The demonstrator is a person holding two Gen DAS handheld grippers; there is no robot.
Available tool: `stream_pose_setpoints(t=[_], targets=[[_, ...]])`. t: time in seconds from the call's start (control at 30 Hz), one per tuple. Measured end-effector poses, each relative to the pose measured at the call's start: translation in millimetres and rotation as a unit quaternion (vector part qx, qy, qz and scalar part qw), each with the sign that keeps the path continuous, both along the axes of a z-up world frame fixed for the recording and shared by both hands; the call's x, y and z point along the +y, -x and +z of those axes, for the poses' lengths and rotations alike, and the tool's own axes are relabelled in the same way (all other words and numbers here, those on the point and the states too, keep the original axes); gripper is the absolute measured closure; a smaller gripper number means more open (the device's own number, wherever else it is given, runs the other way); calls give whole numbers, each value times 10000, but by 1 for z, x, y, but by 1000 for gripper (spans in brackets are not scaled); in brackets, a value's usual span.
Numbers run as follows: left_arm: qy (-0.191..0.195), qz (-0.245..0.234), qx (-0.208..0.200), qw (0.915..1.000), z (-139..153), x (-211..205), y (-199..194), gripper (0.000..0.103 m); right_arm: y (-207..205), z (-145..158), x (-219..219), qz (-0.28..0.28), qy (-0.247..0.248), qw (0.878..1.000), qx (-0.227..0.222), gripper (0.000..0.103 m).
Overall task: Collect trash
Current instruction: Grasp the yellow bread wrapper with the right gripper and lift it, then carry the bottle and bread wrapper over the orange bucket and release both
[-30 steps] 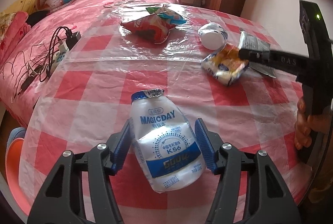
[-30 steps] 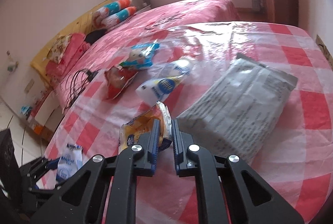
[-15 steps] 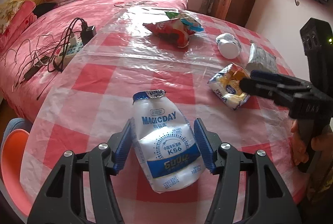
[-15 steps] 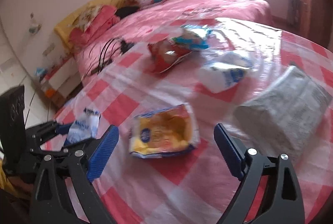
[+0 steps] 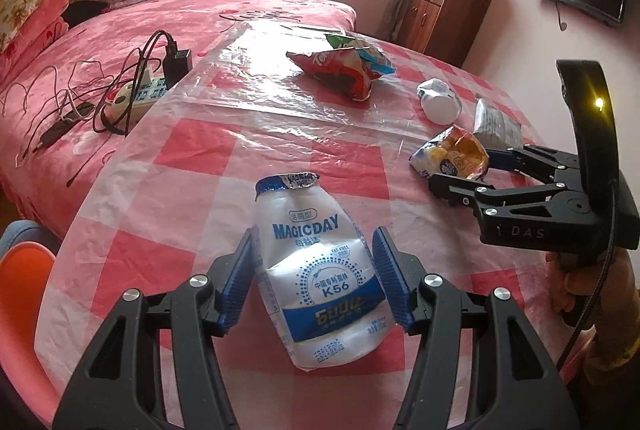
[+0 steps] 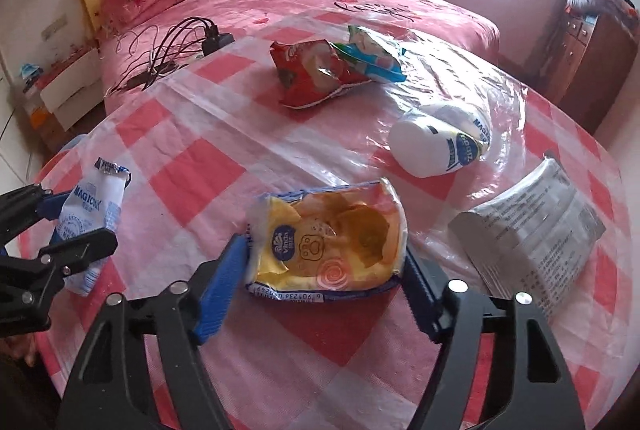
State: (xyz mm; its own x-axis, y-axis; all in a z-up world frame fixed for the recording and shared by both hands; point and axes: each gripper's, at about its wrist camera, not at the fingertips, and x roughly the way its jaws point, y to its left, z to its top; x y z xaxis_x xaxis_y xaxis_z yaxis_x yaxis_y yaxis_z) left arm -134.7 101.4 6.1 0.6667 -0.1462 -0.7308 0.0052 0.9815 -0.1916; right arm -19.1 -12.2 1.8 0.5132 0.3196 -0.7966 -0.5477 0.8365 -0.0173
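Note:
My left gripper [image 5: 312, 278] is shut on a crushed white Magicday bottle [image 5: 320, 270], blue pads against both its sides, above the near edge of the round checked table [image 5: 192, 150]. From the right wrist view the same bottle [image 6: 92, 198] shows in the left gripper [image 6: 80, 222] at far left. My right gripper [image 6: 324, 282] straddles a yellow snack wrapper [image 6: 328, 242] lying flat on the table. Its jaws are closing, and the pads stand at the wrapper's two ends without squeezing it. In the left wrist view the right gripper [image 5: 464, 170] sits at the wrapper [image 5: 452, 154].
Further back on the table lie a red chip bag [image 6: 312, 74], a blue-green bag [image 6: 372, 54], a white bottle on its side [image 6: 440, 142] and a grey packet [image 6: 532, 226]. A power strip with cables [image 5: 140, 90] lies on the bed. An orange chair [image 5: 20, 290] stands at the left.
My right gripper went from shut beside the yellow wrapper to wide open, rolled, and now brackets the wrapper with narrower jaws. The left gripper drifted a little, keeping its hold on the bottle.

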Motion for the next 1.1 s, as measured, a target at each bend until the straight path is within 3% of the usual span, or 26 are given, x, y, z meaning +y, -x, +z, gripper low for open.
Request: stream_pose_setpoints(t=[0.27, 0.57, 1.1], targets=[[212, -68, -103, 9997, 0, 11, 5, 44, 11, 5, 7, -96, 86, 9996, -235, 50], [401, -131, -197, 9989, 1, 20, 11, 44, 15, 11, 6, -402, -115, 9988, -238, 60], [573, 12, -513, 9970, 13, 45, 25, 44, 37, 28, 19, -584, -415, 9971, -267, 67]])
